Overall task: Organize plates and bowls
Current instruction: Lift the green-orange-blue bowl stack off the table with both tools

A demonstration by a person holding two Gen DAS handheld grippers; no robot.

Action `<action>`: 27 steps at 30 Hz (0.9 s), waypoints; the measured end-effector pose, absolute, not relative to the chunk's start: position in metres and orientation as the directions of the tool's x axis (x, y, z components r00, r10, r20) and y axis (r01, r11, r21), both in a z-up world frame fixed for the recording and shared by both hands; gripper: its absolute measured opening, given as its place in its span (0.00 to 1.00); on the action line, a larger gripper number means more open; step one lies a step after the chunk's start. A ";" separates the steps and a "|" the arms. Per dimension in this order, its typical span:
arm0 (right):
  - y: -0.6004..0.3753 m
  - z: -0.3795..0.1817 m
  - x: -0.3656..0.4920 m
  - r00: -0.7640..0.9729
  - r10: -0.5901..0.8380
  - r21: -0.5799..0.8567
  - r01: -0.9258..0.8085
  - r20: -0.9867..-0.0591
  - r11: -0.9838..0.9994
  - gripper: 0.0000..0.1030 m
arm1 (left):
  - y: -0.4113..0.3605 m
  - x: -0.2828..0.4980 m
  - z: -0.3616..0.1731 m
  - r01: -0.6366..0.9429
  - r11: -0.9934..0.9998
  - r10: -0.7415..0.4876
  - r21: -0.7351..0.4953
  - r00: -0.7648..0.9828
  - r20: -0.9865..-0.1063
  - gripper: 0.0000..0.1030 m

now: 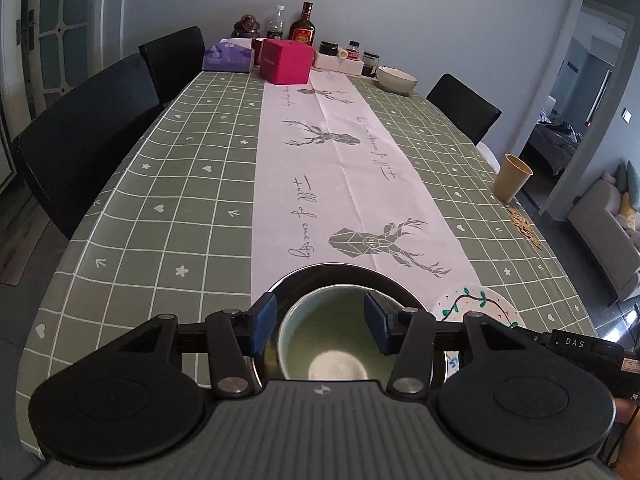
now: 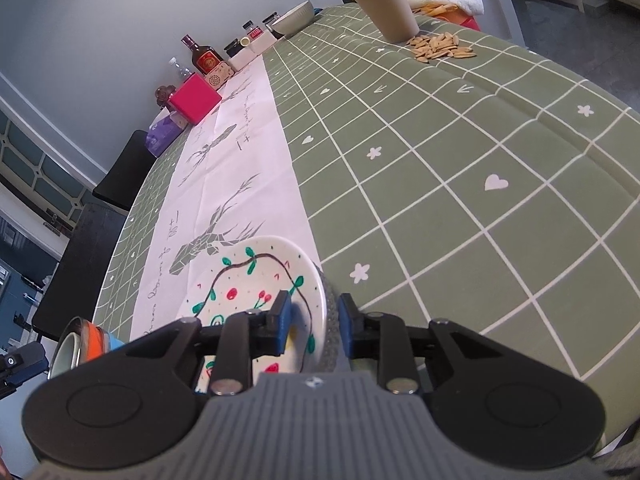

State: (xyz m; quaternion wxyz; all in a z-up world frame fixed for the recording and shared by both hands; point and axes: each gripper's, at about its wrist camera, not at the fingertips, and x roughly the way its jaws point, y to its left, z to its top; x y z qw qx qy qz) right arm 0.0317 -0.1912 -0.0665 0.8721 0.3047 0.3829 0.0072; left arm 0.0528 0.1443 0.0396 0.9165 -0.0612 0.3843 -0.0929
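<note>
In the left wrist view a pale green bowl (image 1: 326, 332) sits inside a dark metal bowl (image 1: 340, 274) at the near table edge. My left gripper (image 1: 322, 324) is open, its blue pads on either side of the green bowl's rim. A white plate painted with green leaves and red cherries (image 1: 476, 302) lies to the right. In the right wrist view my right gripper (image 2: 314, 316) straddles the rim of that painted plate (image 2: 256, 280), one pad over it and one outside, with a gap; the plate looks tilted. The nested bowls (image 2: 74, 344) show at the far left.
A white bowl (image 1: 396, 78) stands at the far right of the table. A paper cup (image 1: 512, 178) and scattered seeds (image 2: 440, 46) sit near the right edge. A pink box (image 1: 286, 60), tissue box, bottles and jars line the far end. Black chairs flank the table.
</note>
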 end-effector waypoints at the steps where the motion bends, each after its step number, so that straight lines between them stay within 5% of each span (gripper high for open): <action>1: -0.191 -0.067 0.033 0.707 0.247 0.537 0.219 -0.663 0.815 0.24 | 0.146 0.053 0.040 0.120 0.976 -0.214 -0.181 0.689 -0.693 0.56; 21: -0.180 -0.065 0.040 0.685 0.284 0.537 0.184 -0.671 0.823 0.27 | 0.163 0.056 0.022 0.103 0.972 -0.230 -0.213 0.627 -0.744 0.57; 27: -0.200 -0.045 0.039 0.746 0.364 0.669 0.144 -0.558 0.729 0.34 | 0.163 0.061 0.016 0.102 0.975 -0.220 -0.199 0.600 -0.770 0.60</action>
